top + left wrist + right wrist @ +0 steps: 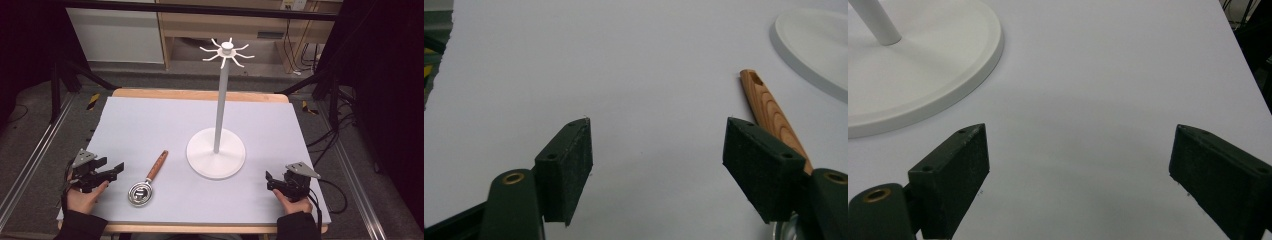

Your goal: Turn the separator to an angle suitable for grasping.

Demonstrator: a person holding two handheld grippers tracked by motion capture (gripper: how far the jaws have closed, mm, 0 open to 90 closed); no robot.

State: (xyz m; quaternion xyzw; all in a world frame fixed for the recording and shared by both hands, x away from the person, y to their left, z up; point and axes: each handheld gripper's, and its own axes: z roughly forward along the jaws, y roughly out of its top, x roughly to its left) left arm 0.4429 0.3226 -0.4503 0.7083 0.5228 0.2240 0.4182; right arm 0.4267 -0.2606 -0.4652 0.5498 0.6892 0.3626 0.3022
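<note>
Left gripper (pixel 119 168) open | strainer (pixel 148 180) handle points up-right toward stand (pixel 216 152)

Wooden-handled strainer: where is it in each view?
High view: strainer lower left of centre, beside the left gripper.
Left gripper view: wooden handle at right, past the right jaw.
Right gripper view: not in it.
Shared landmark: white stand base.

A lab: black frame (pixel 200 10), floor rails (pixel 30 160), cables (pixel 330 135)
</note>
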